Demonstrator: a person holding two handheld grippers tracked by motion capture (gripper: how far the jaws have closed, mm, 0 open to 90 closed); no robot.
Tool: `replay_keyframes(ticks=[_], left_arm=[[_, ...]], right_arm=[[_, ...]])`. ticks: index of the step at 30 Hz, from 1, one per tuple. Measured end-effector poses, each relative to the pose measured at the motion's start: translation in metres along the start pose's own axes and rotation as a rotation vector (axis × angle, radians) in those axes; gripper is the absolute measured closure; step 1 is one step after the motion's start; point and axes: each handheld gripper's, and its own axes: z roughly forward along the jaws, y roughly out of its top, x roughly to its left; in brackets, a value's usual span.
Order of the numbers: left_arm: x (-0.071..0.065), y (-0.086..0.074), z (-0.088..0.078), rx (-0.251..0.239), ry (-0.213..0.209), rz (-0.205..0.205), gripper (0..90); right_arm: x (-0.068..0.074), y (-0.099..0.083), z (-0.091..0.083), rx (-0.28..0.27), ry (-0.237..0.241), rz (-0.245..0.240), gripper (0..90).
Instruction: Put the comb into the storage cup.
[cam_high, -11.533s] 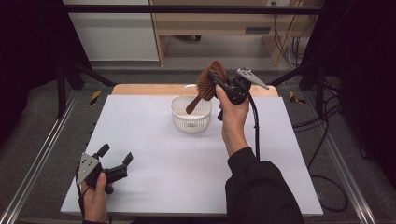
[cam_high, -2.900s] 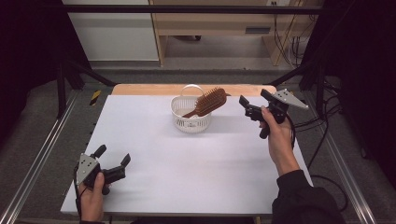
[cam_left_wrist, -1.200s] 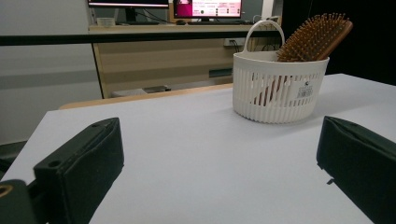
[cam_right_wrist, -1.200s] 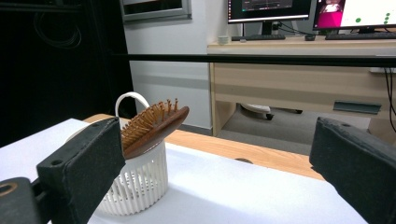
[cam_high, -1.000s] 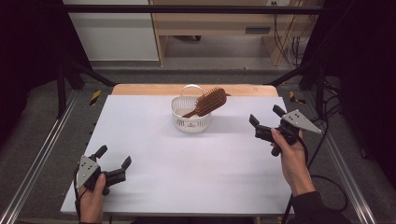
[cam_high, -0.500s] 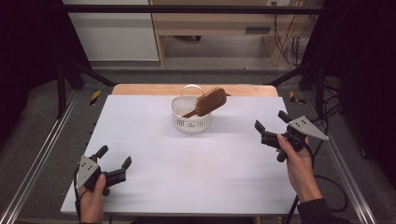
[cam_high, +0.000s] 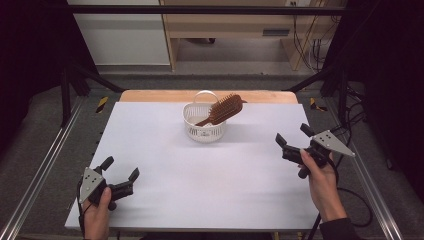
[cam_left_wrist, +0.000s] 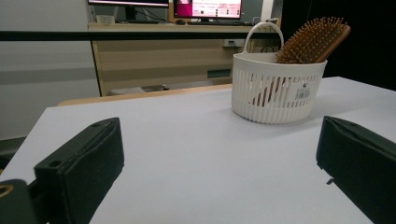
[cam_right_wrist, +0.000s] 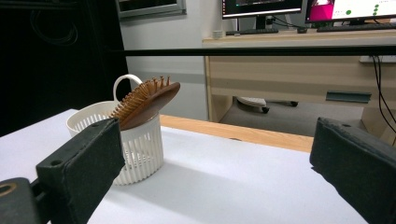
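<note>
On the table (cam_high: 165, 165), hairbrush (cam_high: 225, 108) propped in white basket (cam_high: 204, 127), left tool (cam_high: 120, 181) and right tool (cam_high: 292, 140) spread apart, empty.

Left black two-jaw gripper (cam_high: 120, 176): jaws spread wide, nothing between them, held low over the white table top (cam_high: 210, 195) at its near-left corner, hand (cam_high: 97, 212) gripping from below. Right black two-jaw gripper (cam_high: 291, 141): jaws wide apart, nothing held, raised near the table's right edge, right hand (cam_high: 320, 175) and forearm reaching in from the near side.

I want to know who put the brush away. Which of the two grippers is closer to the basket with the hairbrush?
The right gripper, beside the table's right edge, is closer to the basket with the hairbrush. The left gripper sits at the near left corner, farther off. Both are open and empty.
</note>
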Motion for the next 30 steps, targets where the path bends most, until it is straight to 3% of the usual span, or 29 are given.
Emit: replay_keyframes(ticks=[15, 30], left_arm=[[0.002, 0.002, -0.008, -0.042, -0.022, 0.0, 0.6], [0.003, 0.0, -0.006, -0.025, -0.008, -0.001, 0.6]], right_arm=[[-0.003, -0.005, -0.015, -0.01, -0.02, 0.001, 3.2], [-0.012, -0.021, -0.025, 0.003, -0.037, 0.011, 2.4]])
